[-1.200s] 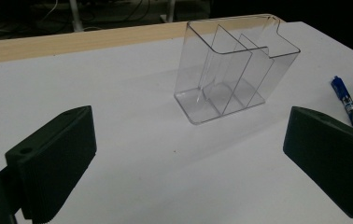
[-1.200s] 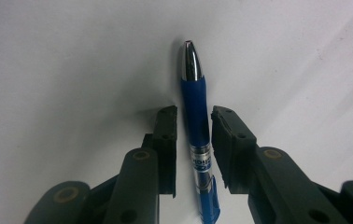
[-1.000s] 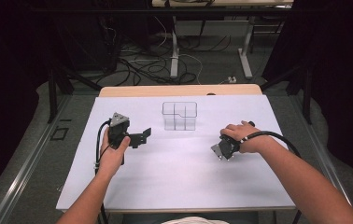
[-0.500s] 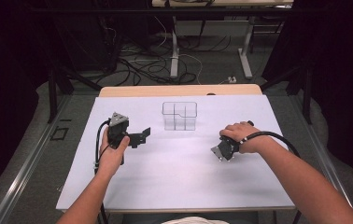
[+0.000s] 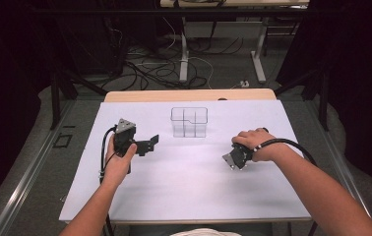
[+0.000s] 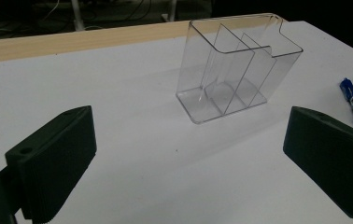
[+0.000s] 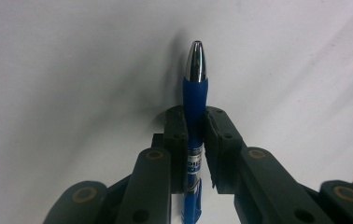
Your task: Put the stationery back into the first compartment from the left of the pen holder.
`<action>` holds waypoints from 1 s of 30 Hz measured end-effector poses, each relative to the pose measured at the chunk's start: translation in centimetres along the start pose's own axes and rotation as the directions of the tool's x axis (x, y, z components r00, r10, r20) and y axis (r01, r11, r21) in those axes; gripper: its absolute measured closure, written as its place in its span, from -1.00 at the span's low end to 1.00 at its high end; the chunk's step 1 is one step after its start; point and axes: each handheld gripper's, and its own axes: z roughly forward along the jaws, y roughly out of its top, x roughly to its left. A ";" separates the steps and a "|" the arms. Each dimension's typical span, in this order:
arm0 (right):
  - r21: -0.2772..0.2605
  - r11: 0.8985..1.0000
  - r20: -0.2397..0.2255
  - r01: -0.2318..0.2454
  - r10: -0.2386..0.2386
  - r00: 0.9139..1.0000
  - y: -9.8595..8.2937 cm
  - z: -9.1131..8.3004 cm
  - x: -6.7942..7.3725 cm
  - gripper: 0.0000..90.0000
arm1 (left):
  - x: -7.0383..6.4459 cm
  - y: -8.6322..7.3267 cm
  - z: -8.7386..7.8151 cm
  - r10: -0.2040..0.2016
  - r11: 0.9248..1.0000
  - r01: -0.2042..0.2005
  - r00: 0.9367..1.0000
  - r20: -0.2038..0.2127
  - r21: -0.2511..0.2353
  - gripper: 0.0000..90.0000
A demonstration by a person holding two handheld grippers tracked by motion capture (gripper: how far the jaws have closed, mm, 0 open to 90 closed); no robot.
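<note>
- You are working over a white counter (image 5: 174,196) with a pale wooden strip along its far edge; dark floor, cables and metal legs are lying beyond it at the top of the high view.
- A clear plastic organizer (image 5: 189,122) is standing upright in the upper middle of the high view, between your two hands and apart from both. In the left gripper view the organizer (image 6: 235,70) is sitting in the upper right of center, smooth and see-through, boxy with rounded corners, thin inner walls splitting it into compartments.
- Nothing is lying between your left tongs (image 5: 147,145) and the organizer. Those tongs (image 6: 188,163) are standing wide apart with nothing between them, their matte black jaws ribbed along the inner faces.
- Your right tongs (image 5: 233,160), at the right of center in the high view, are clamping a blue pen (image 7: 194,116) around its barrel.
- In the right gripper view the pen's long axis is running straight up the frame, its shiny rounded silver end pointing to the top edge, close above the white surface.
- The pen's (image 6: 352,99) blue barrel is also peeking in at the right edge of the left gripper view.
</note>
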 end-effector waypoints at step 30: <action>-0.338 0.768 0.123 -0.544 0.609 0.784 -1.5 -4.8 -3.6 0.77 | 0.3 -0.1 0.1 -0.004 1.000 0.004 1.000 -0.017 -0.004 -0.94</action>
